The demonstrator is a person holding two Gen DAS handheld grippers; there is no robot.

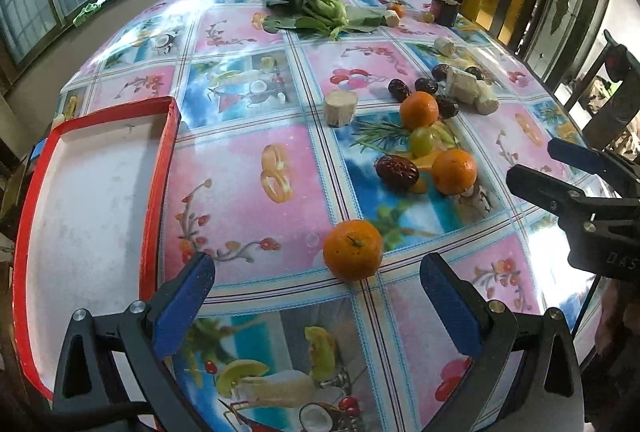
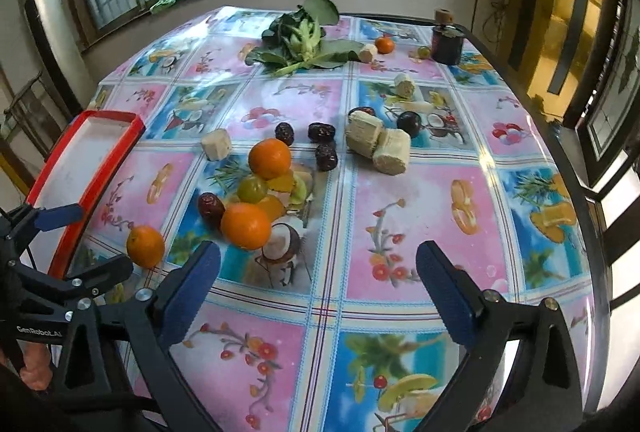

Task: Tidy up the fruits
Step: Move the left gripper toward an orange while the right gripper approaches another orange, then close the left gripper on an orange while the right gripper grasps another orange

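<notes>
Orange (image 1: 352,250) lying on tabletop (image 1: 248,168) just ahead of left tool (image 1: 316,296), between its released fingers, nearer than right tool (image 2: 318,284), likewise released and empty.

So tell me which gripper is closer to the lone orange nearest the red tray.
Left. The left gripper hangs open just short of that orange, which sits ahead of the gap between its fingers. The right gripper is open too, off to the orange's far side, away from the red tray.
</notes>
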